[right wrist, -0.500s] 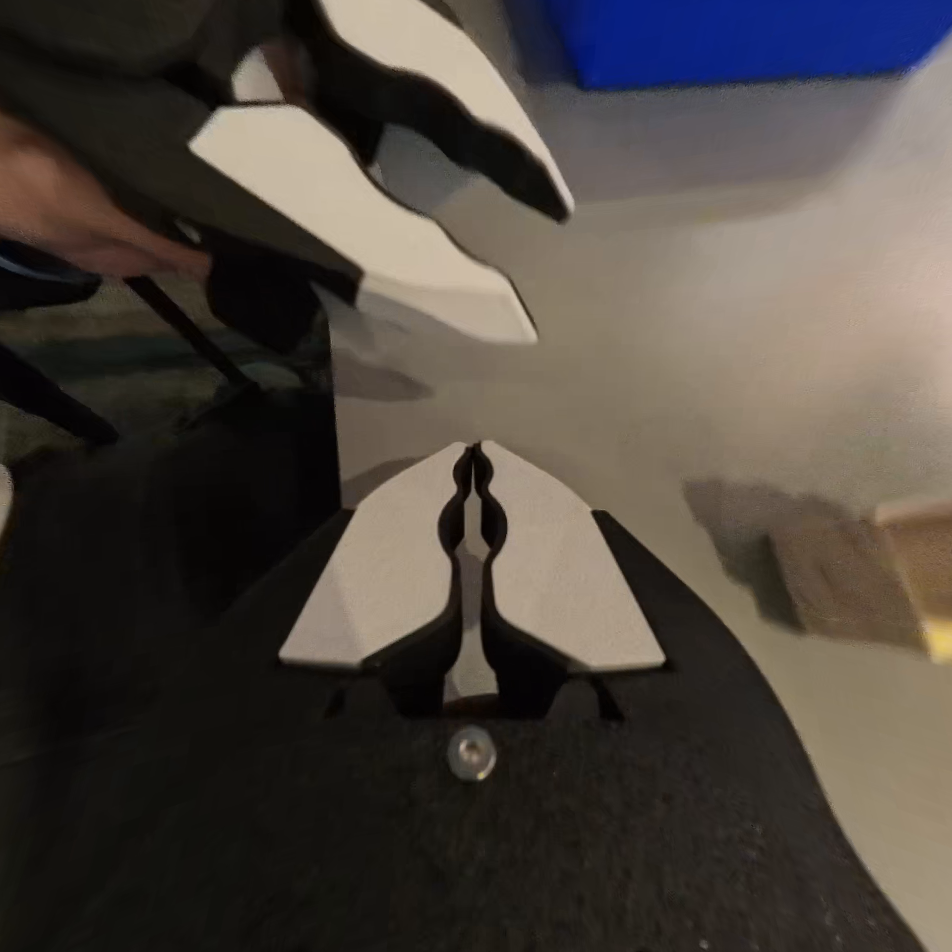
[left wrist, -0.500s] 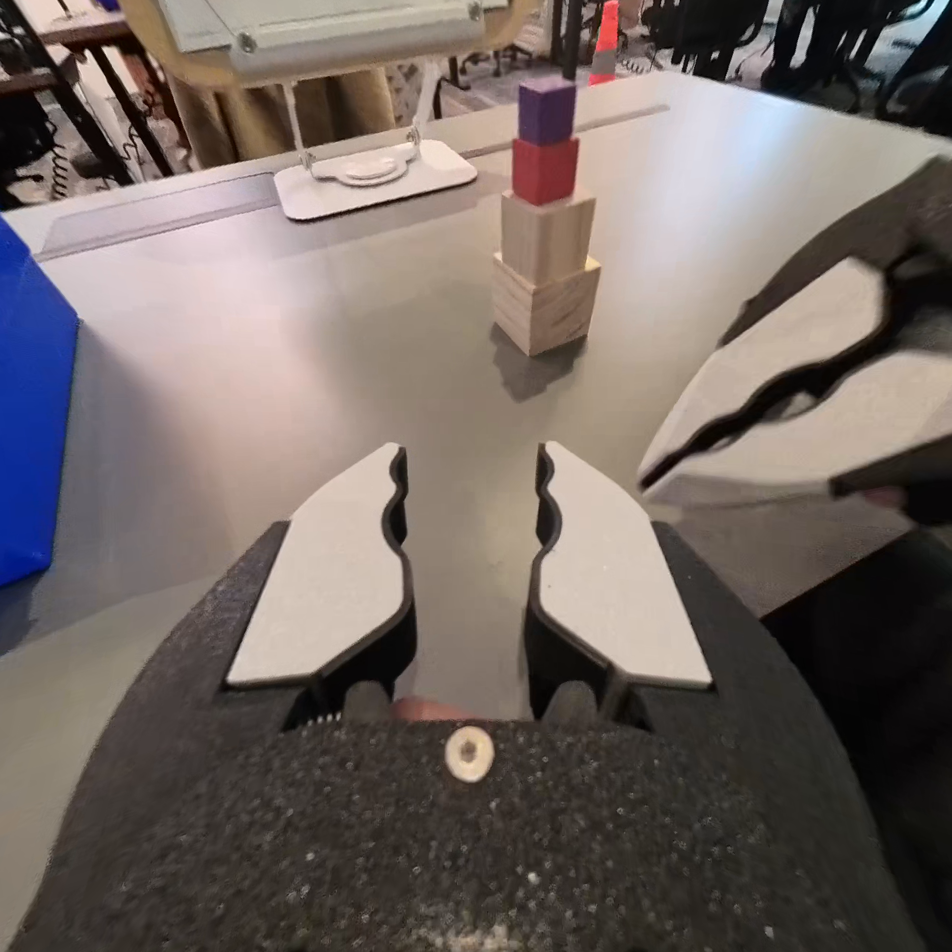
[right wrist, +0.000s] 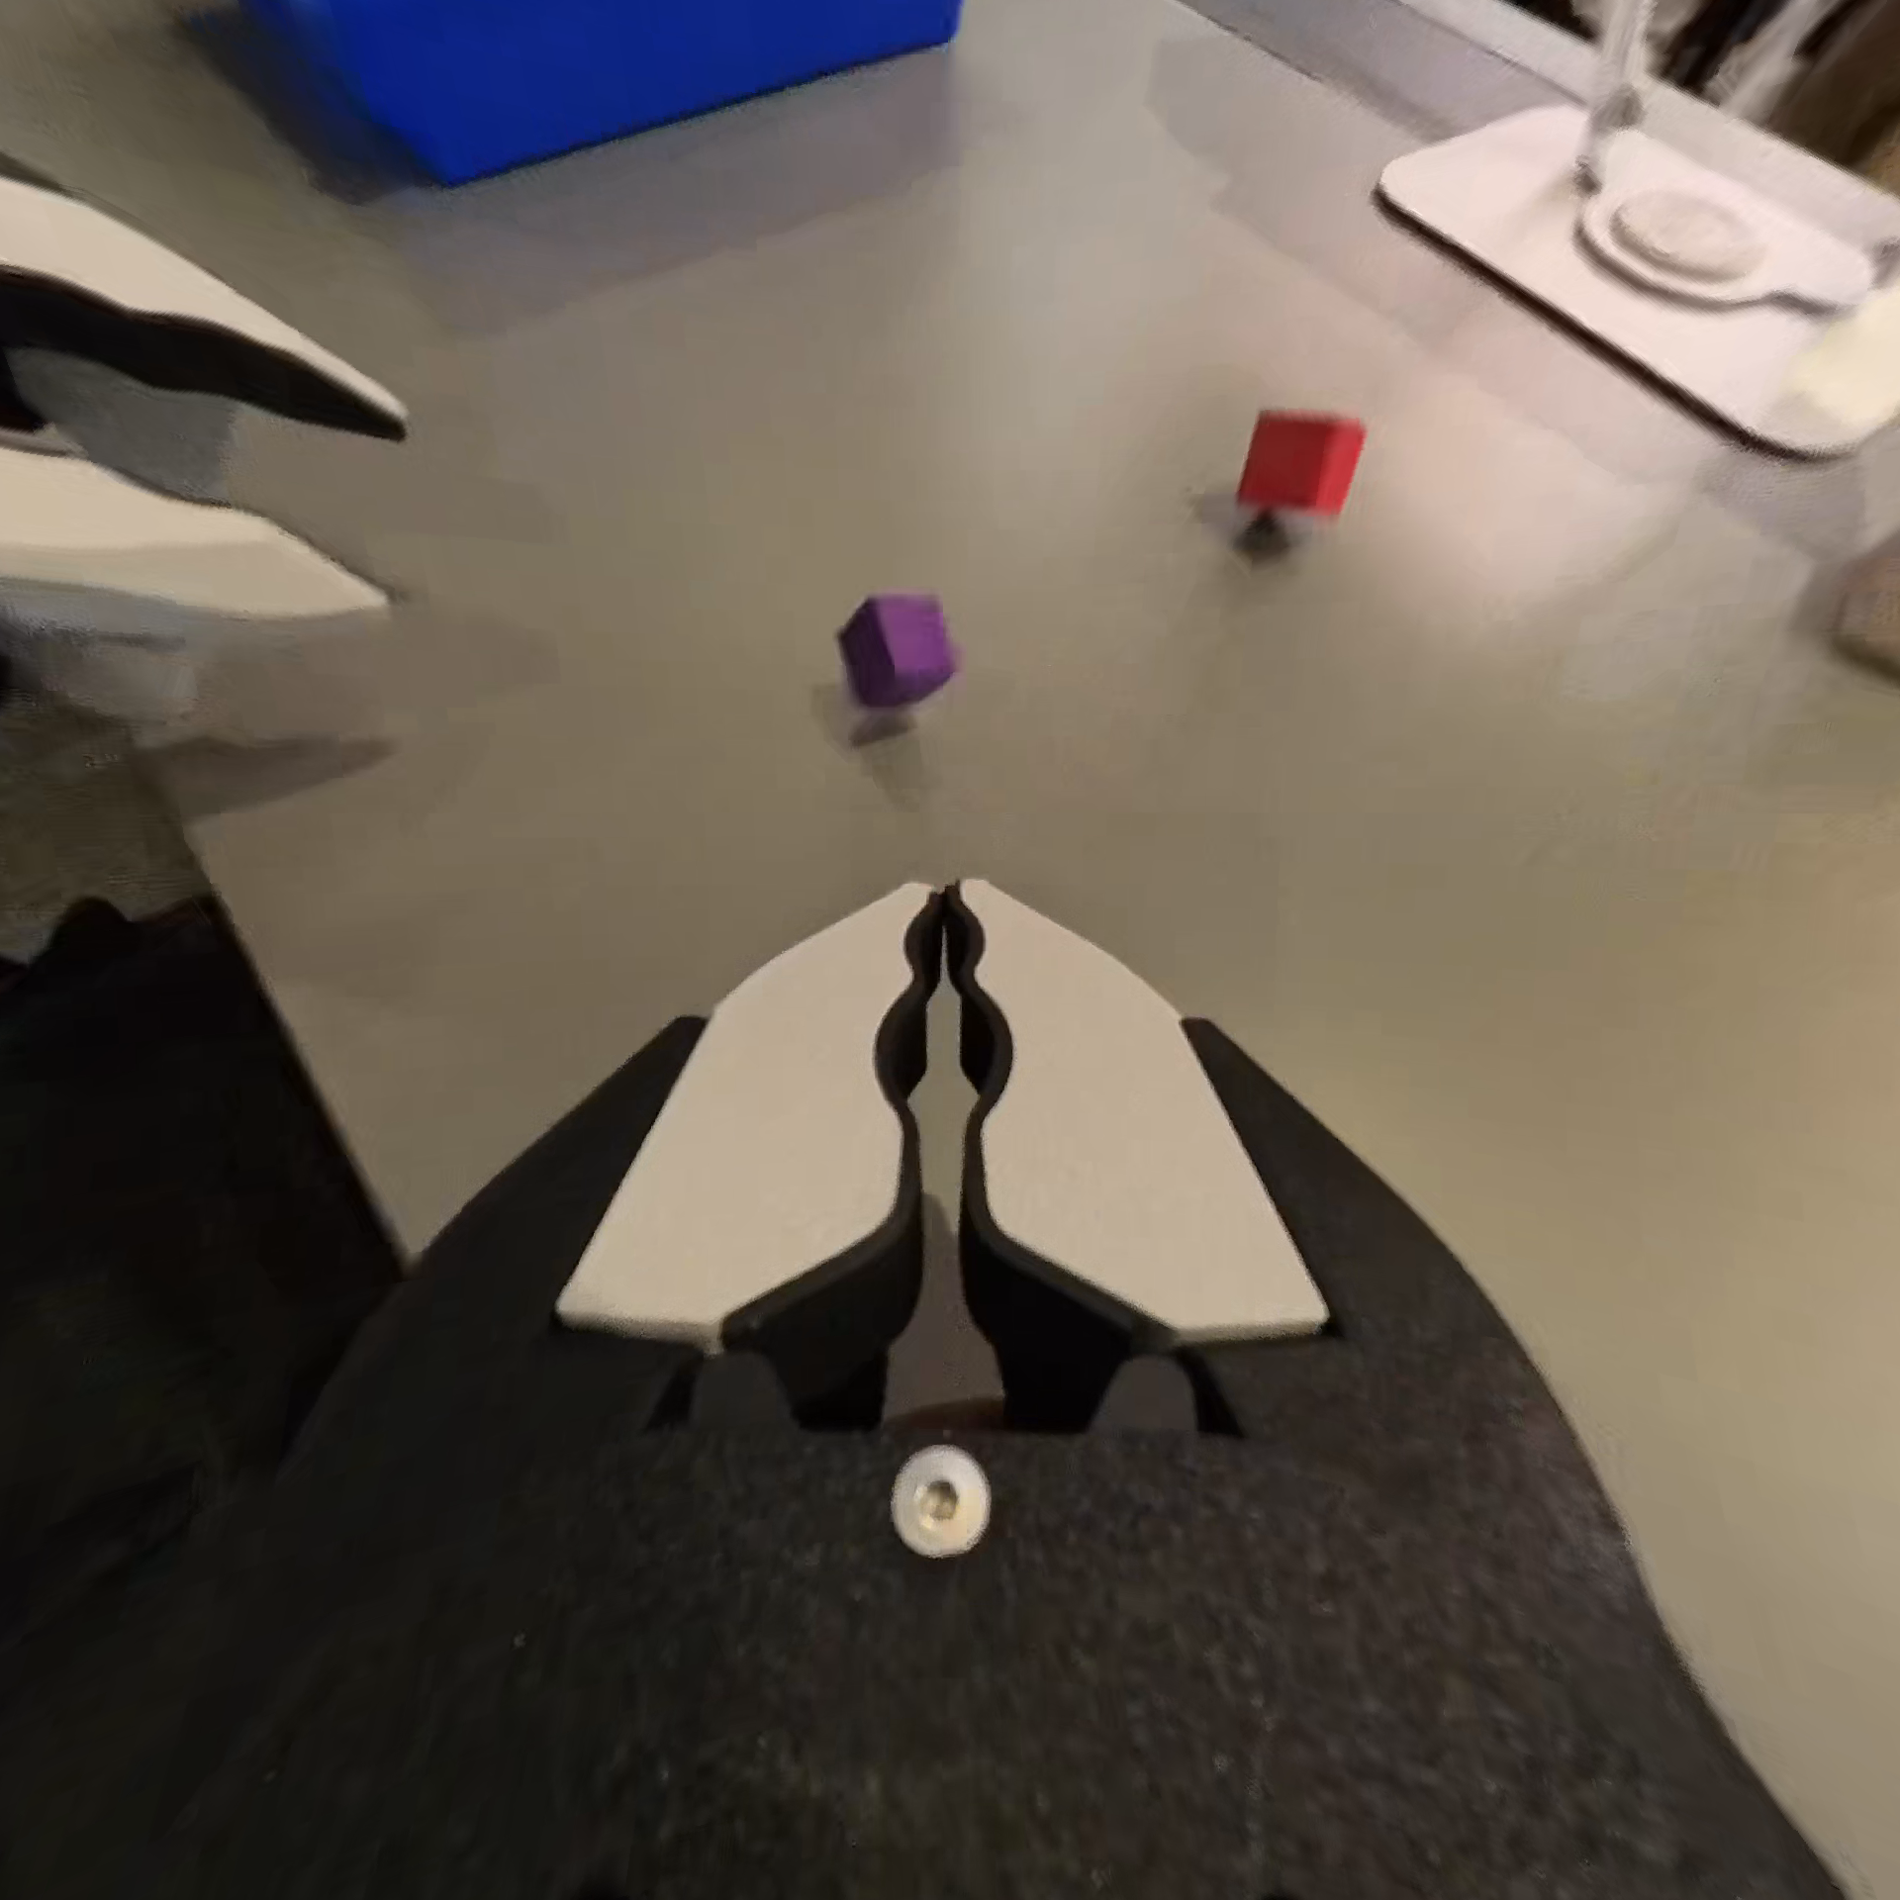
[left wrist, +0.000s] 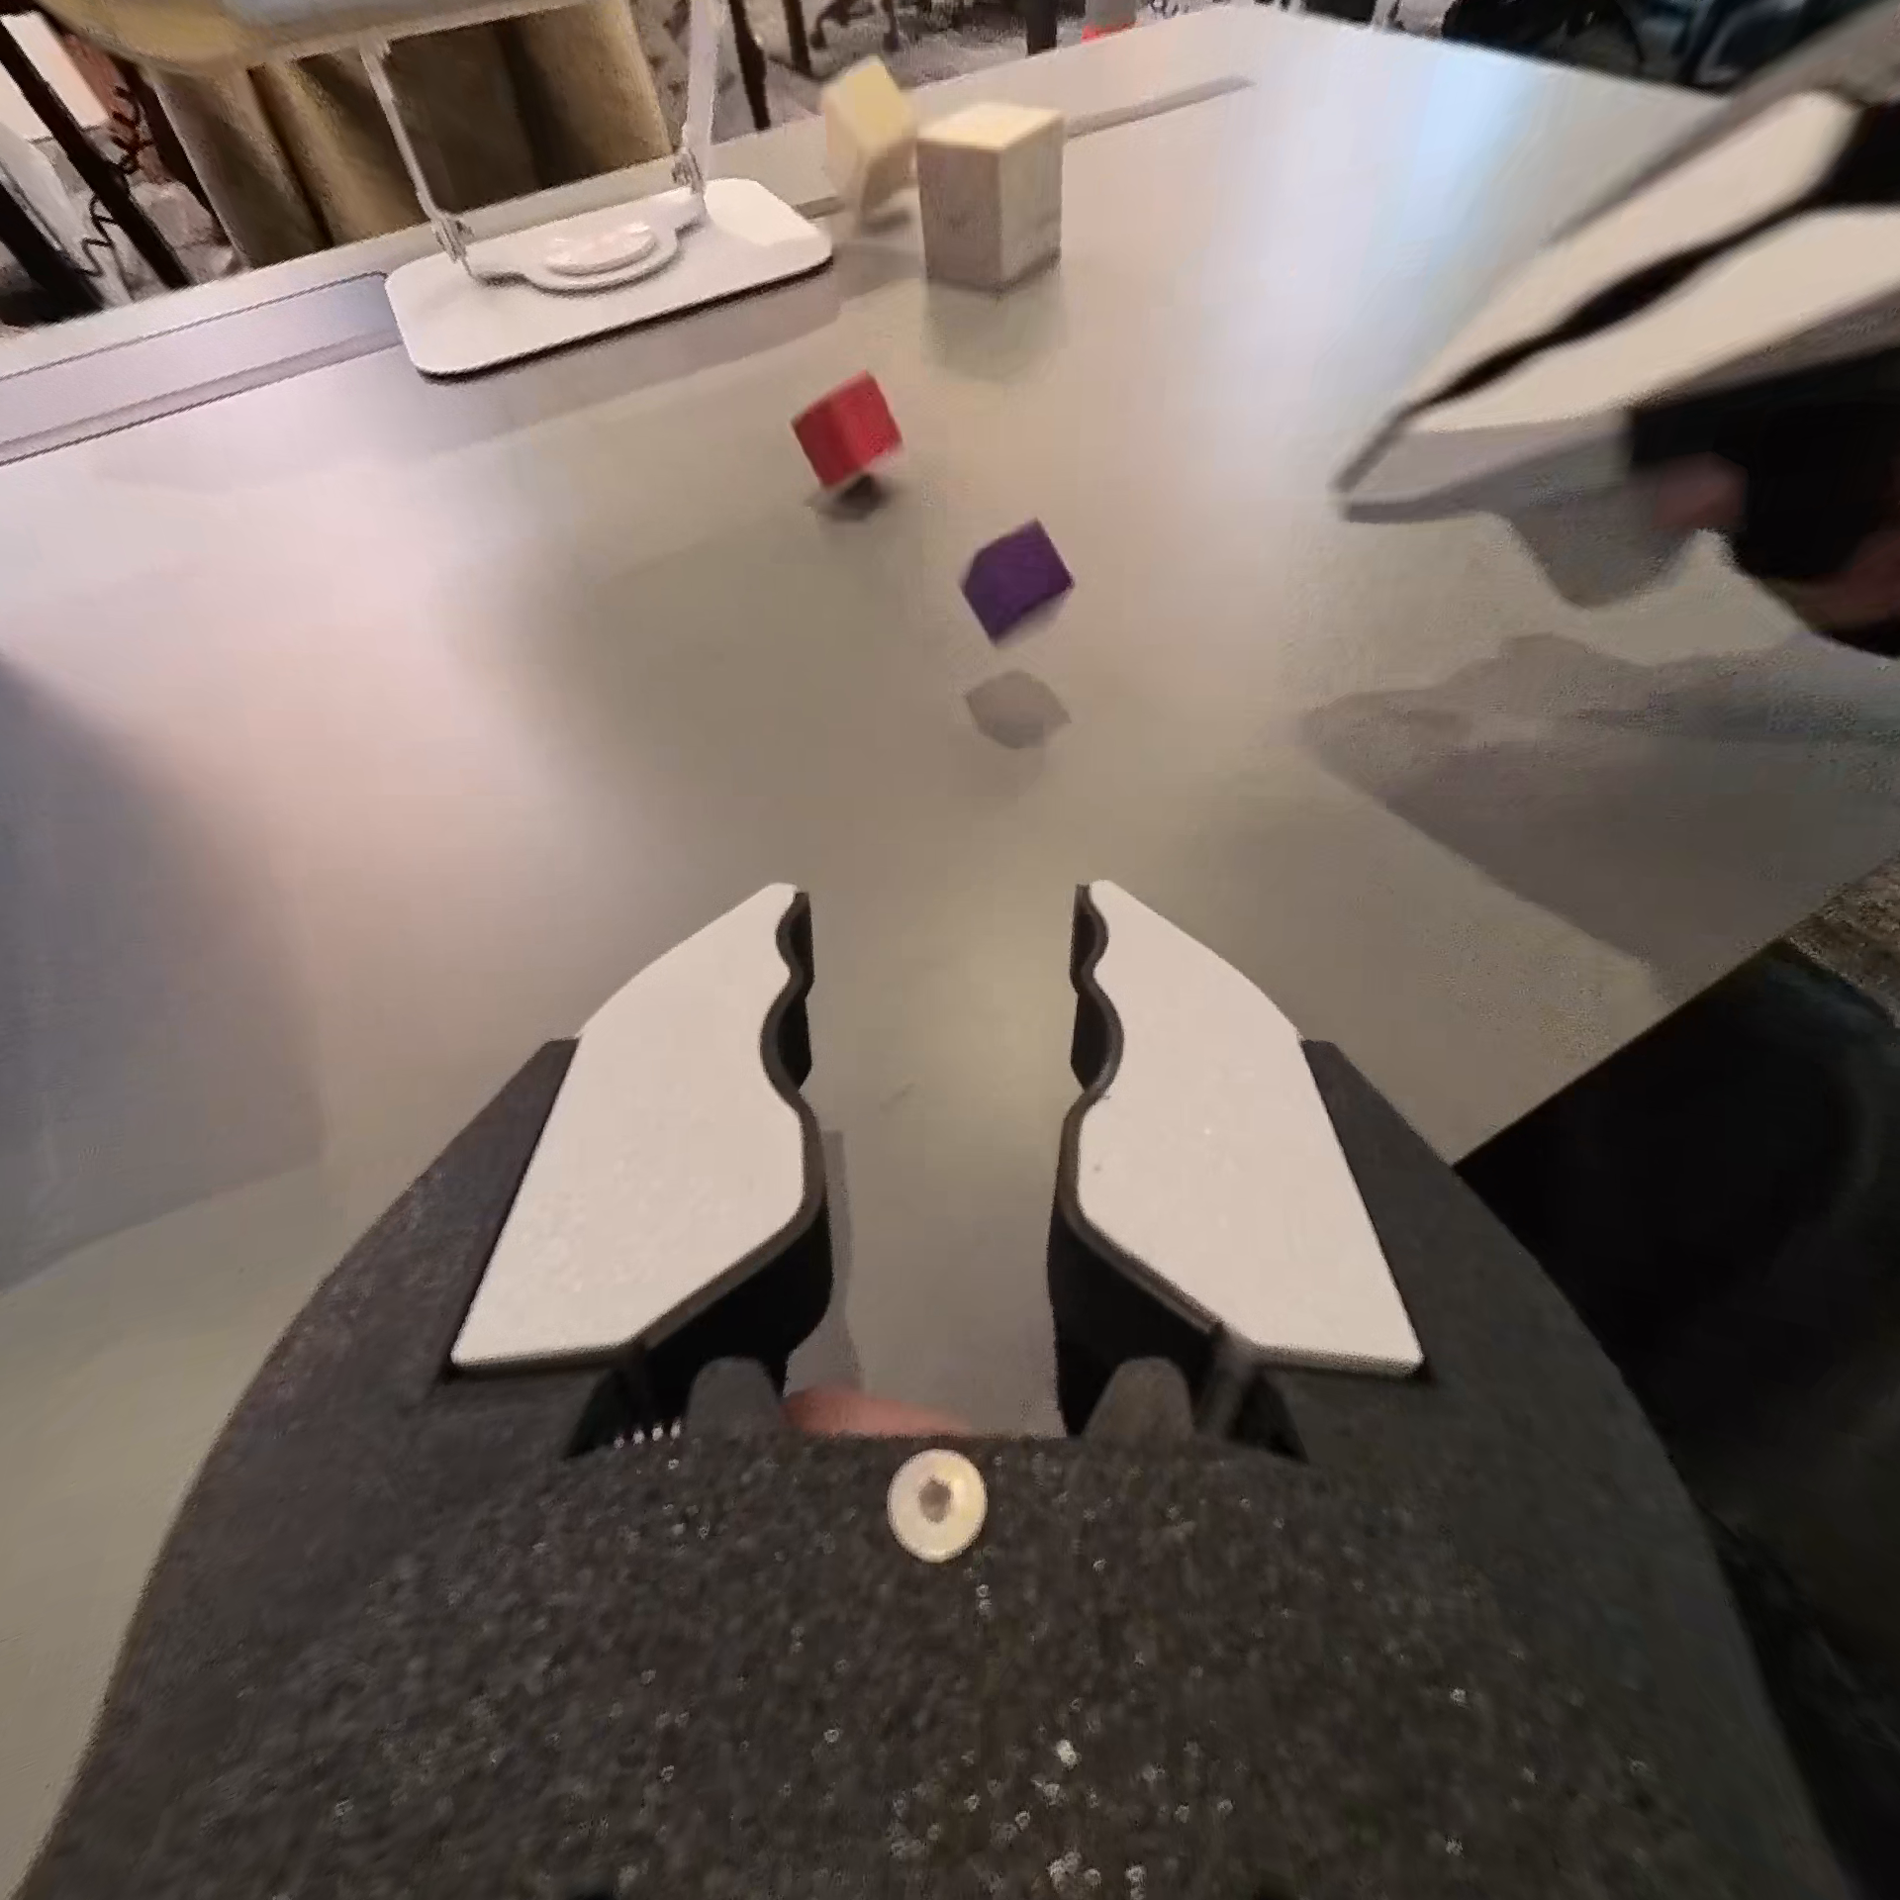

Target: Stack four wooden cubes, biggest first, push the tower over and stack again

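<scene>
On the grey table (left wrist: 514, 720) the largest plain wooden cube (left wrist: 989, 206) sits upright at the far side, the smaller plain cube (left wrist: 869, 134) tilted just left of it. Nearer, the red cube (left wrist: 845, 427) and purple cube (left wrist: 1016, 578) tumble, blurred and apart. The left gripper (left wrist: 938, 915) gapes empty; the right gripper (right wrist: 944, 892) is pressed closed on nothing.

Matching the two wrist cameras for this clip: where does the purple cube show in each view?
Left wrist view: purple cube just above centre, tilted, nearer than the red cube.
Right wrist view: purple cube left of centre, tilted, ahead of the shut hand-held gripper.
Shared landmark: the white stand base beyond the red cube.
</scene>
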Demonstrator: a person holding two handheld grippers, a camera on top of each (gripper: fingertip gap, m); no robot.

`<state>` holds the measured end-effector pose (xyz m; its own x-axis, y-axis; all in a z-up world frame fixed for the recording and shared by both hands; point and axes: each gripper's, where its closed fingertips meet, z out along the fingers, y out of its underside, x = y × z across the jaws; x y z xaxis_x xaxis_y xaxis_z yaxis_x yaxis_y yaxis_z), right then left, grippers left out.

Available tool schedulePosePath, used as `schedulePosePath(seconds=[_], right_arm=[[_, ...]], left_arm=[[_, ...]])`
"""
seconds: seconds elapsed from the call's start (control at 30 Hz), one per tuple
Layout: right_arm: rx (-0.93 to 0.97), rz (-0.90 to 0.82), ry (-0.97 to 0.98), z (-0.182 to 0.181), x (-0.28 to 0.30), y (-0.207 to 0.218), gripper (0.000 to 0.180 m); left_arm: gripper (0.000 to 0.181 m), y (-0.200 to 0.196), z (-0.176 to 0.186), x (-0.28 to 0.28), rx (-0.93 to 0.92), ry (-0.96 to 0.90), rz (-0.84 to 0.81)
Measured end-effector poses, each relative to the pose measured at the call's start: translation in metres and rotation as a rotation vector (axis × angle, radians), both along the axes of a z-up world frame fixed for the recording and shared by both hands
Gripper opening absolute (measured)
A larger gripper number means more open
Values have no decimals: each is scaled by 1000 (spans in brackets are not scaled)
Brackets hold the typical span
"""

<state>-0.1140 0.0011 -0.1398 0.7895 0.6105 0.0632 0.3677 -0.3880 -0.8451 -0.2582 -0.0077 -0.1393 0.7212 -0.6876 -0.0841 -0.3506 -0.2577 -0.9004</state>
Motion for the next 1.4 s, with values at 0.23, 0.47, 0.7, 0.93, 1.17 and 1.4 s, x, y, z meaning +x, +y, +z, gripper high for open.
schedulePosePath(seconds=[0.23, 0.47, 0.7, 0.93, 1.17, 1.4], right_arm=[[105, -258, 119, -1, 35, -59, 35], [90, -291, 124, -8, 35, -61, 52], [105, -303, 123, -9, 39, -60, 51], [97, -313, 109, -10, 43, -59, 51], [90, -309, 98, -12, 42, -60, 51], [85, -309, 89, -11, 44, -56, 50]], left_arm=[[48, 6, -8, 3, 27, 23, 33], [48, 9, -14, 3, 11, 27, 42], [48, 7, -4, 2, 35, 1, 37], [48, 7, -4, 3, 43, 1, 37], [48, 5, -3, 4, 43, 7, 28], [48, 1, -1, 6, 32, 0, 14]])
